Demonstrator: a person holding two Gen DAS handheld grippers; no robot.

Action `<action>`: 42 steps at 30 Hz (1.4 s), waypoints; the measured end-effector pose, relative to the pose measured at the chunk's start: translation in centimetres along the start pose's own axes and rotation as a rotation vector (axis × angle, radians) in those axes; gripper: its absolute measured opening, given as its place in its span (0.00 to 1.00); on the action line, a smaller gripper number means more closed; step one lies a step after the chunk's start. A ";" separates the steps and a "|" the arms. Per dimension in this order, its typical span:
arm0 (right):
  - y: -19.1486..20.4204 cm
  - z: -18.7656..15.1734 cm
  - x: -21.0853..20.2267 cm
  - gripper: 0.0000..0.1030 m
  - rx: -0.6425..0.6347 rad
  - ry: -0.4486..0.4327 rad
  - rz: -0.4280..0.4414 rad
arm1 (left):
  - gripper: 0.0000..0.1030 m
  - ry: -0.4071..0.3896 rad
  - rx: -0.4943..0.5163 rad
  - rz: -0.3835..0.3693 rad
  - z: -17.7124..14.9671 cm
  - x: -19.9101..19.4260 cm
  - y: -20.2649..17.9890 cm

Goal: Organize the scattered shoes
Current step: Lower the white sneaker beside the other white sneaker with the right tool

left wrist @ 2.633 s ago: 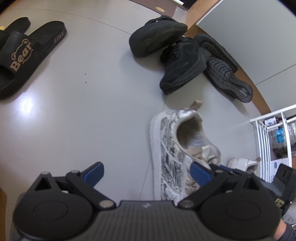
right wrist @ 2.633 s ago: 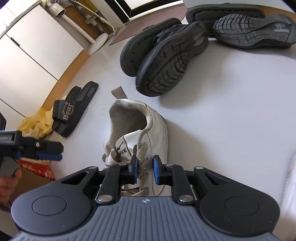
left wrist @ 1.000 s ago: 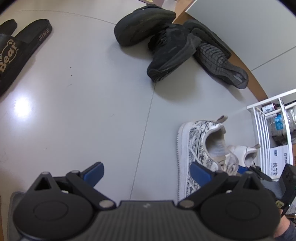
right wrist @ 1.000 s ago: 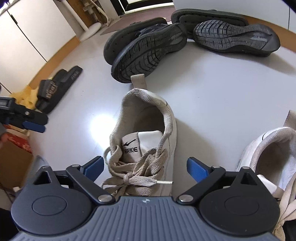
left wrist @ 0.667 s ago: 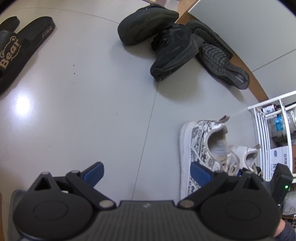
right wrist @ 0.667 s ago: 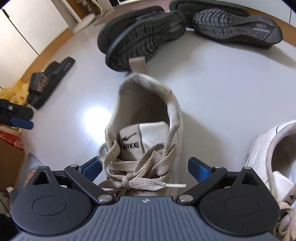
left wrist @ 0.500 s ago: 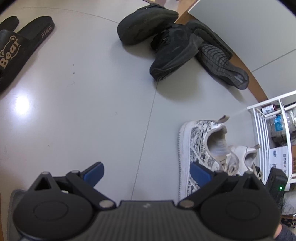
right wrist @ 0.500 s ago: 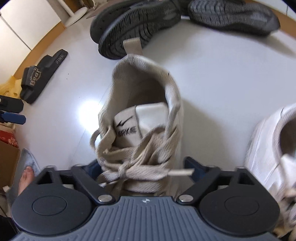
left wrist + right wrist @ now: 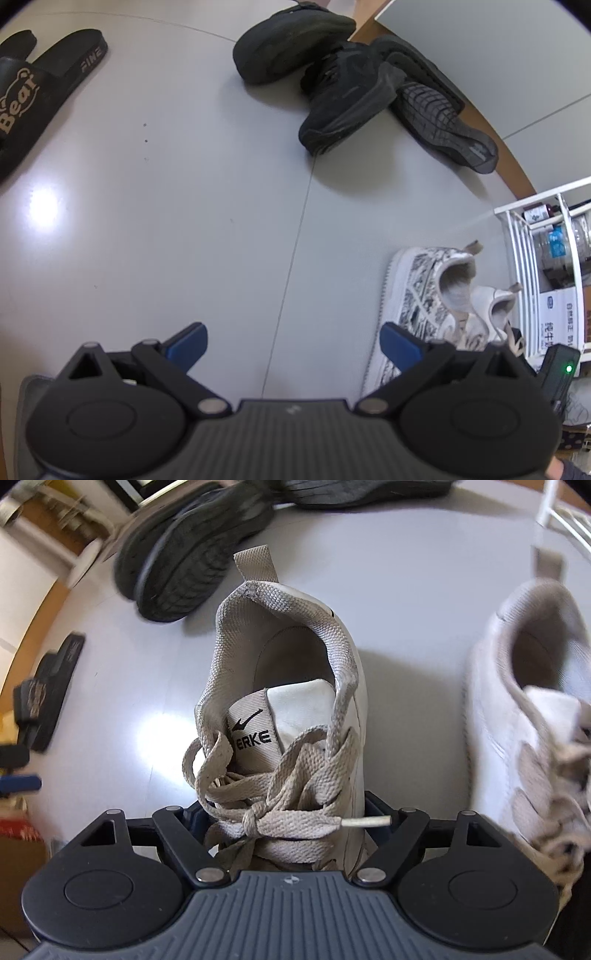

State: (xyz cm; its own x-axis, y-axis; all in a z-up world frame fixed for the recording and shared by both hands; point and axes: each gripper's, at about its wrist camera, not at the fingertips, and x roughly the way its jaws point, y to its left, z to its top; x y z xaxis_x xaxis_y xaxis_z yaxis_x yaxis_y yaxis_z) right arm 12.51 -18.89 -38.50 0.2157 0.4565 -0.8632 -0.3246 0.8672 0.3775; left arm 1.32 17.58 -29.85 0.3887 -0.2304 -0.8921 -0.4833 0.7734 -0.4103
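Observation:
A white ERKE sneaker (image 9: 288,672) stands on the grey floor, heel away from me. My right gripper (image 9: 282,808) straddles its laced forefoot. The jaws are closing, and the fingers (image 9: 375,806) lie against both sides of the shoe. Its twin (image 9: 524,709) stands just to the right. In the left wrist view the same sneaker shows its patterned side (image 9: 417,295), with the twin (image 9: 495,306) behind it. My left gripper (image 9: 293,338) hangs open over bare floor, with nothing between its fingers.
Several black shoes (image 9: 351,107) lie heaped by the wooden skirting, some sole up. Black "Bear" slides (image 9: 33,96) lie at the far left. A white wire rack (image 9: 517,266) with bottles and a box stands right of the sneakers.
My right gripper has come down over the white sneaker, rolled, and narrowed its jaws from wide open to either side of the laces. The left gripper has stayed put.

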 end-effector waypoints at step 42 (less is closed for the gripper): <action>0.8 -1.5 -3.4 0.76 -0.049 -0.090 -0.265 | 0.98 0.002 0.011 0.000 0.0 0.7 0.5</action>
State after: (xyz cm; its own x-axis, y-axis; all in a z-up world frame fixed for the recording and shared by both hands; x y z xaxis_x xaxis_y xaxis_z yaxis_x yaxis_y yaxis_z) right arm 10.12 -20.10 -35.74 0.3791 0.2331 -0.8955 -0.2896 0.9490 0.1244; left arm 1.40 17.83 -30.70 0.3868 -0.2314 -0.8926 -0.4747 0.7799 -0.4079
